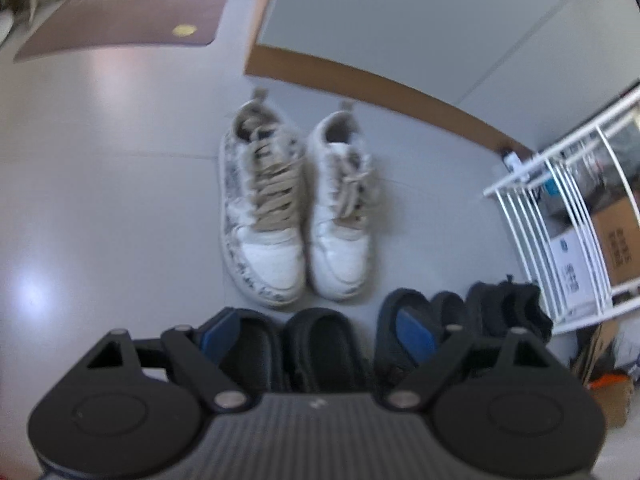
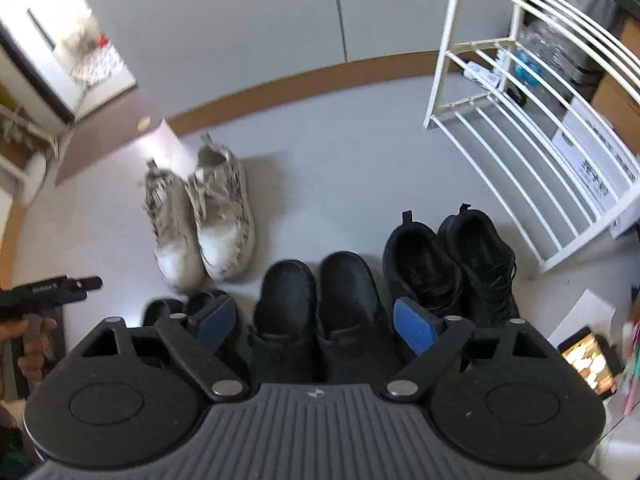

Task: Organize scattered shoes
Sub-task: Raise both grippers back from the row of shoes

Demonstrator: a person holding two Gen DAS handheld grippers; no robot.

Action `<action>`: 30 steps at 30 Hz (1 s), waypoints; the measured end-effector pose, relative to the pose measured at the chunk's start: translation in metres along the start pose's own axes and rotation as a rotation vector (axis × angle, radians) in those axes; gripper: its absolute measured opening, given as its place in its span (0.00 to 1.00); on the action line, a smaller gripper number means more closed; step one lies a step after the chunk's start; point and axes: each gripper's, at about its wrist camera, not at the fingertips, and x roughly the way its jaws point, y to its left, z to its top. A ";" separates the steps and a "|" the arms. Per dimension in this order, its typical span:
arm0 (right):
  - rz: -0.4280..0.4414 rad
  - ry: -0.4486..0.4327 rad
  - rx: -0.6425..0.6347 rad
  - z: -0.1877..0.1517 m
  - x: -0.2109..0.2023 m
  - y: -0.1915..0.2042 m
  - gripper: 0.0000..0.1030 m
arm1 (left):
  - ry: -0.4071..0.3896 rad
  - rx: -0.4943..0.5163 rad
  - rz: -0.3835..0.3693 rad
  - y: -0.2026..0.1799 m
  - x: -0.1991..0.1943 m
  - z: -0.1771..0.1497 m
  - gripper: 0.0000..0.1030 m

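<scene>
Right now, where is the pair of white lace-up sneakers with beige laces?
The white lace-up sneakers stand side by side on the grey floor, heels toward the brown baseboard, just beyond the row of black shoes.

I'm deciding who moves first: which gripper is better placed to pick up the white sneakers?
Left, probably. In its own view the white sneakers lie straight ahead of the open left gripper. The right gripper, also open, sits over the black slip-ons, with the sneakers off to its left.

The grey floor (image 2: pixel 328 184) carries white sneakers (image 2: pixel 204 220), black clogs (image 2: pixel 320 300), black trainers (image 2: pixel 452 260), seemingly black slippers (image 2: pixel 180 308), and a white rack (image 2: pixel 520 140).
</scene>
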 end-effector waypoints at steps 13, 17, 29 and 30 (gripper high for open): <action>0.085 -0.111 -0.043 -0.014 -0.051 0.012 1.00 | -0.086 0.068 0.053 -0.107 -0.100 -0.008 0.97; 0.106 -0.109 -0.068 -0.019 -0.057 0.016 1.00 | -0.093 0.057 0.048 -0.119 -0.118 -0.030 0.97; 0.128 -0.128 -0.075 -0.031 -0.075 0.021 1.00 | -0.173 -0.016 0.042 -0.135 -0.164 -0.092 0.97; 0.121 -0.130 -0.079 -0.032 -0.076 0.019 1.00 | -0.175 -0.019 0.045 -0.137 -0.167 -0.095 0.97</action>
